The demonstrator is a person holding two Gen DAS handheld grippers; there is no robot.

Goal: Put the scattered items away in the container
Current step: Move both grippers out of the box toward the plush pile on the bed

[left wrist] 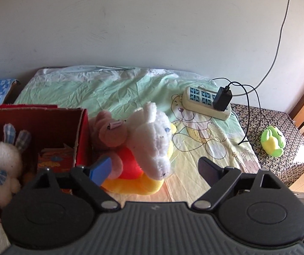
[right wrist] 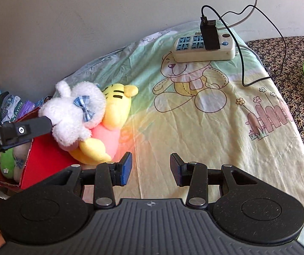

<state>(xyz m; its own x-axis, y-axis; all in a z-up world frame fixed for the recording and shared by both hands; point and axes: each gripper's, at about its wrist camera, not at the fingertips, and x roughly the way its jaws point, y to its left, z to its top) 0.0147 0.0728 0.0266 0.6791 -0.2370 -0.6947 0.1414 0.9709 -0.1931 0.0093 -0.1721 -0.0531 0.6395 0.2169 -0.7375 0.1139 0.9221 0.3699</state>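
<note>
Since the toys here are all plush, they should handle light, soft and squashy w/ no breakage risk; a pinch will sink in, so grab a thick part like a head or body, not a thin ear or bow that could slip out.

The white plush rabbit [left wrist: 152, 140] lies on the bed [left wrist: 100, 89], piled atop a yellow tiger plush [right wrist: 117, 106] in a red shirt, w/ a pink plush [left wrist: 109, 131] next to them, all just beside the red cardboard box [left wrist: 81, 136]. Box already holds another white bunny [left wrist: 0, 161] & something green. A green-yellow frog plush [left wrist: 272, 141] sits well apart on the patterned cover at the far right.

Left tongs [left wrist: 154, 167] are spread wide, straddling the pile w/o gripping; in the right wrist view one finger [right wrist: 37, 125] touches the rabbit's side. Right tongs [right wrist: 150, 169] are apart too, empty, over bare sheet.

Writing: pink plush has a small tag, too small to read. Power strip [left wrist: 207, 102] w/ black charger [left wrist: 222, 98] shows no legible brand. Box print not readable.
</note>
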